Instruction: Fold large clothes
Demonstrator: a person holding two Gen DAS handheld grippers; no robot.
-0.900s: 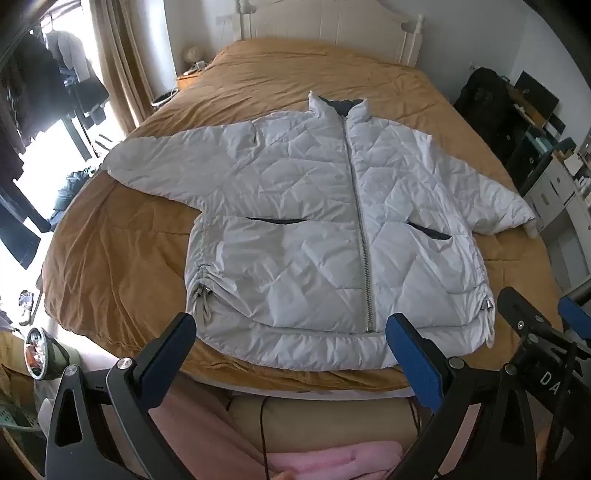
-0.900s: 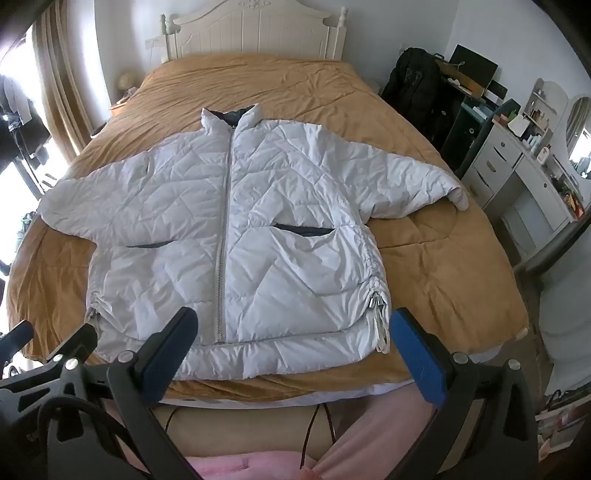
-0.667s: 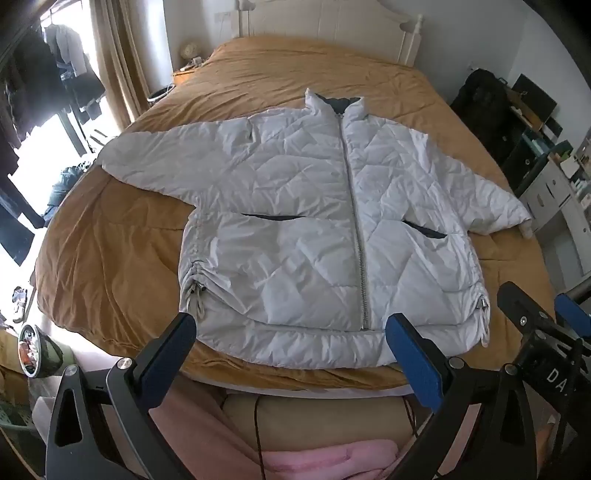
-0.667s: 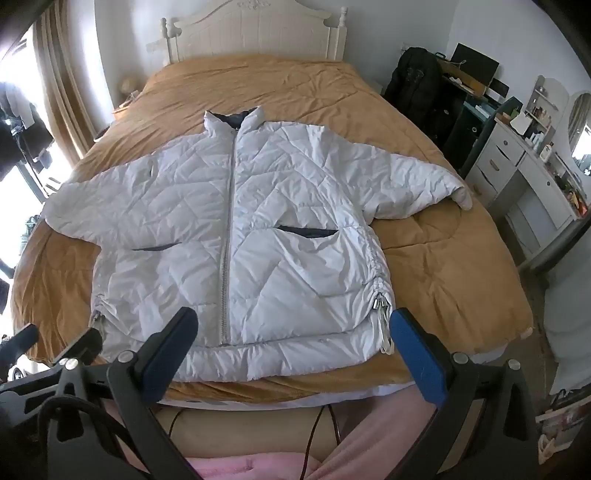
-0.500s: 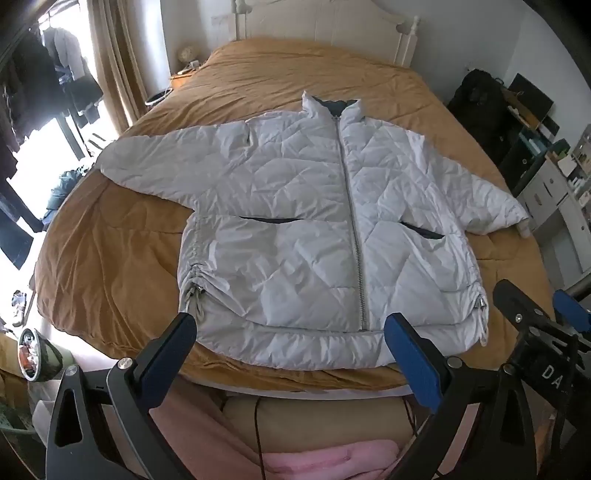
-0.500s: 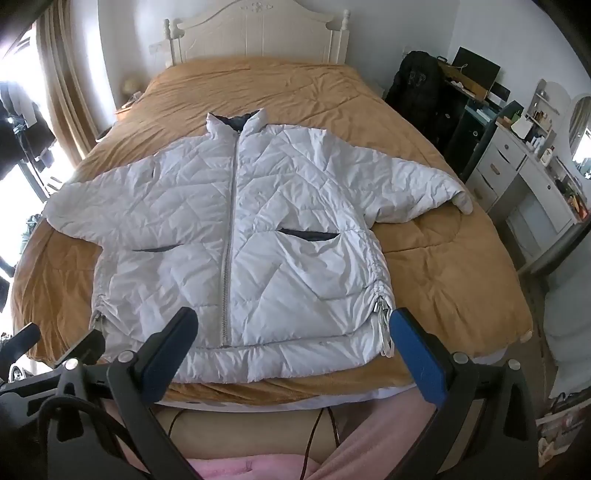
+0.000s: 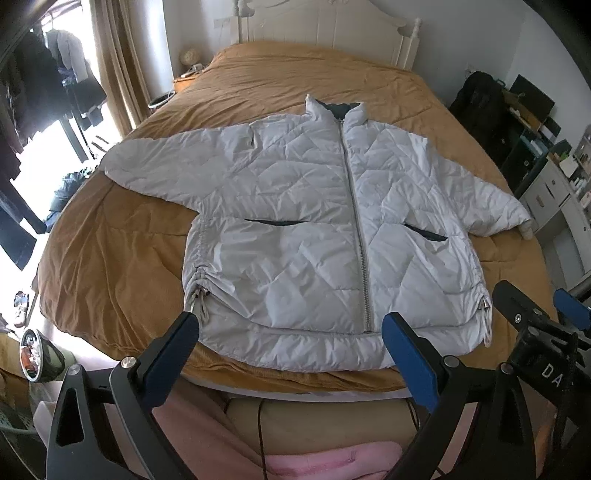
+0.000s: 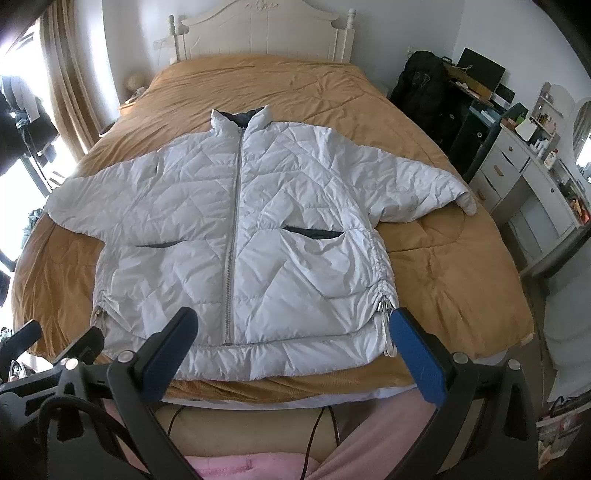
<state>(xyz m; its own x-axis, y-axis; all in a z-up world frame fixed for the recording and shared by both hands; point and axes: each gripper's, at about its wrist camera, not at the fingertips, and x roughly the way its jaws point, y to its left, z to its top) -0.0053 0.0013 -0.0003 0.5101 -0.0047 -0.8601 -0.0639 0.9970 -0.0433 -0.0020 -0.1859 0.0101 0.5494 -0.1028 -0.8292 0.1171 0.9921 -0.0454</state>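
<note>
While jacket point(image 7: 314, 236) is laid flat, front up, zipped, sleeves spread across bed point(image 7: 110, 266), nothing is gripped: left gripper point(image 7: 290, 343) and right gripper point(image 8: 293, 339) held short of hem, jaws wide apart. Sleeve fold judged next.

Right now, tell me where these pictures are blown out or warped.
Left wrist view: the window at left is overexposed to white, and fisheye bends the headboard. Right wrist view: glare again at the left edge; corners go dark.
</note>
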